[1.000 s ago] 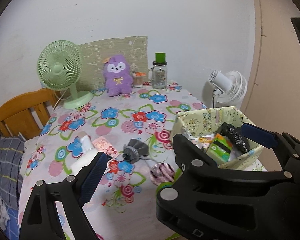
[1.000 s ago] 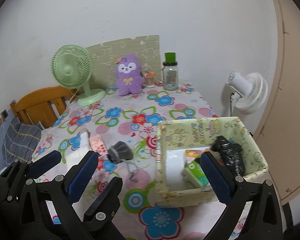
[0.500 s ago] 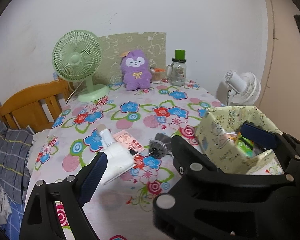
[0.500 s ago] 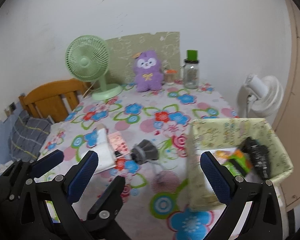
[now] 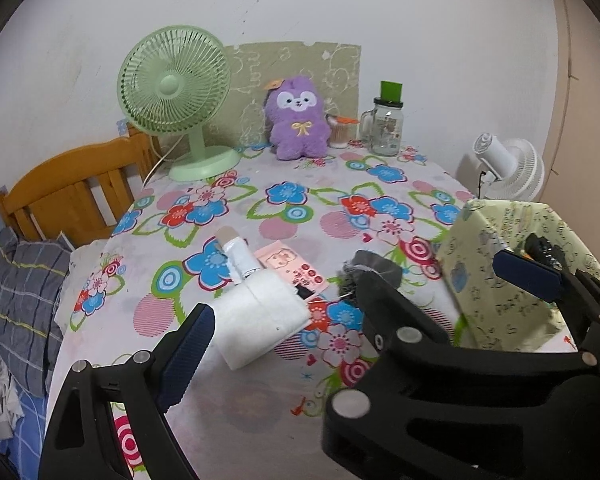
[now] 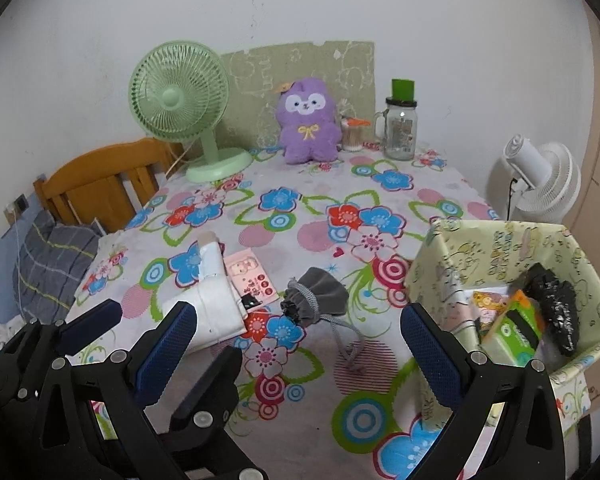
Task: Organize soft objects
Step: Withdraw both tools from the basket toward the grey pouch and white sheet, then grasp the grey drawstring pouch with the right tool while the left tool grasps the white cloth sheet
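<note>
Hovering above counter (image 6: 308, 408), both grippers spread wide, nothing held. Left gripper (image 5: 352, 304) aimed between white cloth (image 5: 260, 316) and grey pouch (image 5: 376, 272); right gripper (image 6: 300, 344) straddles pouch (image 6: 320, 298). Box (image 6: 500, 248) at right already holds green pack (image 6: 512, 334) and black bag (image 6: 556, 308). Likely next pick: pouch or cloth. Advice: descend straight, fingers (image 6: 432, 344) either side of pouch body, not drawstring (image 6: 350, 346); pinch bulk, lift clear of pink card (image 6: 250, 276), drop over box rim.
</note>
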Demonstrator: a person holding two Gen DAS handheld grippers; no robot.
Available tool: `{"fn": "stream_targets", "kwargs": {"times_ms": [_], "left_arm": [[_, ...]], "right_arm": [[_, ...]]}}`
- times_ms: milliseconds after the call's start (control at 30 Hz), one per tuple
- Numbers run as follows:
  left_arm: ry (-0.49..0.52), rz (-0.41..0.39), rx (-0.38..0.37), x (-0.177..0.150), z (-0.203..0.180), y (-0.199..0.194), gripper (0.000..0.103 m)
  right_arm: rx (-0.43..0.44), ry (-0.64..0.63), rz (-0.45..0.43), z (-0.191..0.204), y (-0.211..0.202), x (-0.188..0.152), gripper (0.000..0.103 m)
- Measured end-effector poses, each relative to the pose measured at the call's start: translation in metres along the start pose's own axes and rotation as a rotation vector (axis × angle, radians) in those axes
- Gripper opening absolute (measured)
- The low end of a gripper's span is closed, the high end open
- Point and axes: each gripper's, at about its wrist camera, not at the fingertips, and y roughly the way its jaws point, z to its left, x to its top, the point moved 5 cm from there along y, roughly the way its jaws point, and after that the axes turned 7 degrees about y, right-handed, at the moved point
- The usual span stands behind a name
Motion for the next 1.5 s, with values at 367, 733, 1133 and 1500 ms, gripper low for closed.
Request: {"fn": "stream_targets", "kwargs": {"times_ms": [367, 733, 1133, 1500], "left_arm": [[-0.050, 0.050, -0.017, -0.003, 0.018, 0.035, 0.092], [-0.058, 0.108, -0.006, -0.002, 0.026, 0.071, 0.092], [-0.051, 0.164, -0.007, -0.006, 0.024, 0.100, 0.092], [-0.021, 0.192, 0.001, -0.009, 0.017, 0.107, 0.092]], "right_arm": [[0.026, 0.001, 0.042, 0.004, 0.033, 0.001, 0.103], [-0.008, 0.020, 0.113, -0.005, 0.076, 0.003, 0.099], [-0.029, 0.064, 0.187, -0.018, 0.117, -0.002, 0.095], [-0.004, 0.055, 0.230, -0.015, 0.128, -0.008, 0.074]]}}
